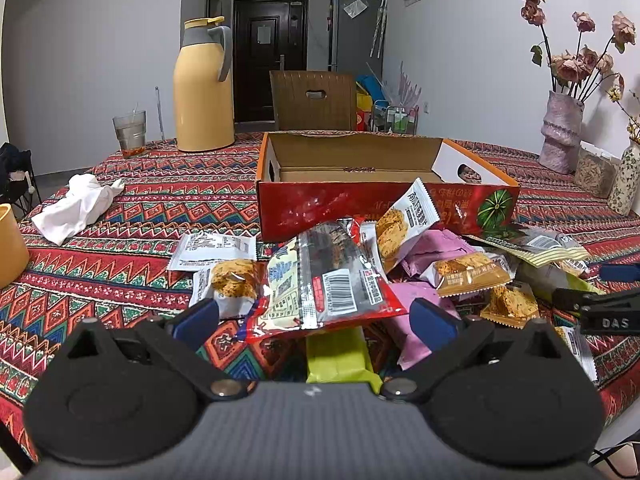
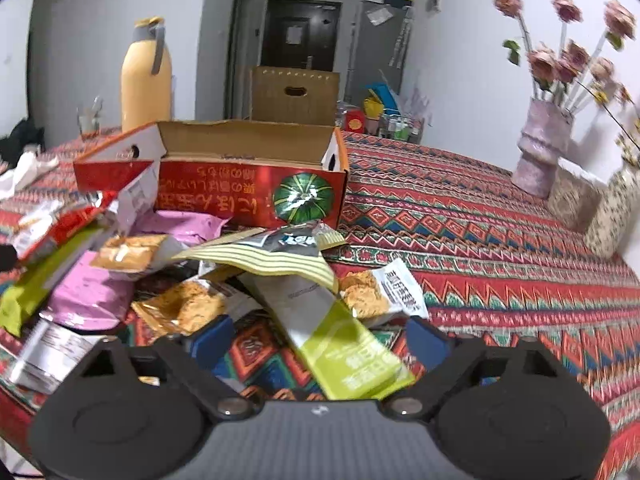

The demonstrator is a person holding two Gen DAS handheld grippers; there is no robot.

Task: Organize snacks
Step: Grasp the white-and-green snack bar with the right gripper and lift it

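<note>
Right tool [image 2: 320, 340] gapes around the green packet [image 2: 352, 356], lower centre; left tool [image 1: 316, 320] open under the red packet [image 1: 320, 280]. Either could slide away.

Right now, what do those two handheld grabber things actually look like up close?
Both match: the left gripper and right gripper each have a grey ribbed body, two black rounded plates with silver bolts, black link arms and blue finger pads. White letters "DAS" mark the right one's side.

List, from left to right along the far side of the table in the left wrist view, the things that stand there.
Drinking glass → yellow thermos jug → open red cardboard box → pink vase with dried roses → speckled vase.
</note>
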